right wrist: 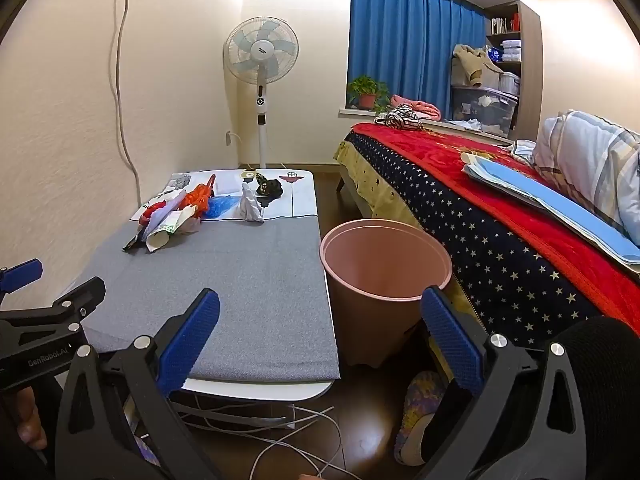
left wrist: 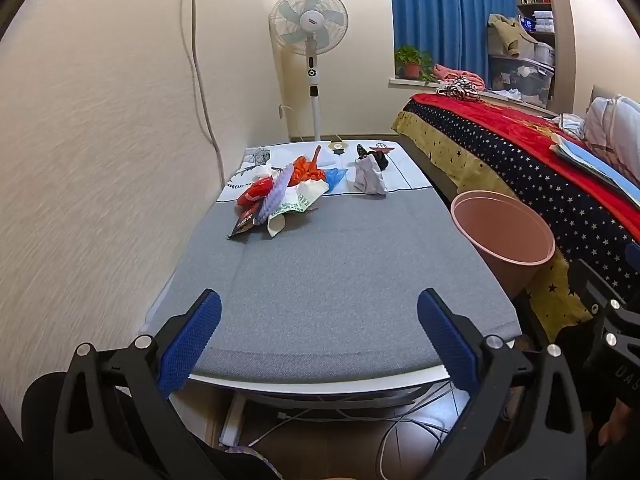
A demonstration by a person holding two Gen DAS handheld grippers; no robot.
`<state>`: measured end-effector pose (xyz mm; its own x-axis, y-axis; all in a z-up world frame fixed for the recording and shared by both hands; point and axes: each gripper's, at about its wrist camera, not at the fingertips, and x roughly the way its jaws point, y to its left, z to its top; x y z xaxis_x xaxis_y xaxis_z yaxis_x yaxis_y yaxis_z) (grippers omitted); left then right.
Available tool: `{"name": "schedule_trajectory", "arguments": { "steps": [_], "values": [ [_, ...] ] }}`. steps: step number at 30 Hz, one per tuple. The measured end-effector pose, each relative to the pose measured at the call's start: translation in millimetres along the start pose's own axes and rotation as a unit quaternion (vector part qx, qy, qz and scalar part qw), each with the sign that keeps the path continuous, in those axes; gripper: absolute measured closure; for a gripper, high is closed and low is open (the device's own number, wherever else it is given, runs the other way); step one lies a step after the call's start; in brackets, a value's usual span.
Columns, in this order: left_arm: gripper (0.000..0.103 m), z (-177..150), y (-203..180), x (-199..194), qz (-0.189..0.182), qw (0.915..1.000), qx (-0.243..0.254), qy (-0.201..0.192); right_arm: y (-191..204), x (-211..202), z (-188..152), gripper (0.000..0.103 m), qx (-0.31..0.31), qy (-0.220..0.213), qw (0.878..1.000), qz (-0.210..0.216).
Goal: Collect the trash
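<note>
A pile of trash (left wrist: 280, 192) lies at the far left of the grey table (left wrist: 340, 272): red and orange bags, a purple strip, a white wrapper, a dark packet. A crumpled grey-white piece (left wrist: 370, 180) lies apart to its right. The pile (right wrist: 176, 216) and the grey-white piece (right wrist: 251, 208) also show in the right wrist view. A pink bin (left wrist: 504, 236) (right wrist: 384, 280) stands on the floor between table and bed. My left gripper (left wrist: 320, 336) is open and empty over the table's near edge. My right gripper (right wrist: 320, 336) is open and empty, near the bin.
A bed (right wrist: 500, 216) with a red and starred cover runs along the right. A standing fan (left wrist: 310, 40) is behind the table. The wall (left wrist: 100, 160) is close on the left. Cables (right wrist: 280, 436) lie on the floor under the table. A slipper (right wrist: 420, 412) lies by the bin.
</note>
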<state>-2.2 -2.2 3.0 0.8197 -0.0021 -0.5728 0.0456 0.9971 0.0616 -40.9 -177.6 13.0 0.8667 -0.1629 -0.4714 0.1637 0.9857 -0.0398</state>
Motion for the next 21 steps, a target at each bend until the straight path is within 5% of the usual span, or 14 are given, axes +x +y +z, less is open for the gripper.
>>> {"name": "schedule_trajectory", "arguments": {
  "steps": [21],
  "values": [
    [0.008, -0.1, 2.6, 0.2, -0.003, 1.0000, 0.002, -0.002, -4.1, 4.8, -3.2, 0.005, 0.002, 0.000, 1.000, -0.003]
  ]
}}
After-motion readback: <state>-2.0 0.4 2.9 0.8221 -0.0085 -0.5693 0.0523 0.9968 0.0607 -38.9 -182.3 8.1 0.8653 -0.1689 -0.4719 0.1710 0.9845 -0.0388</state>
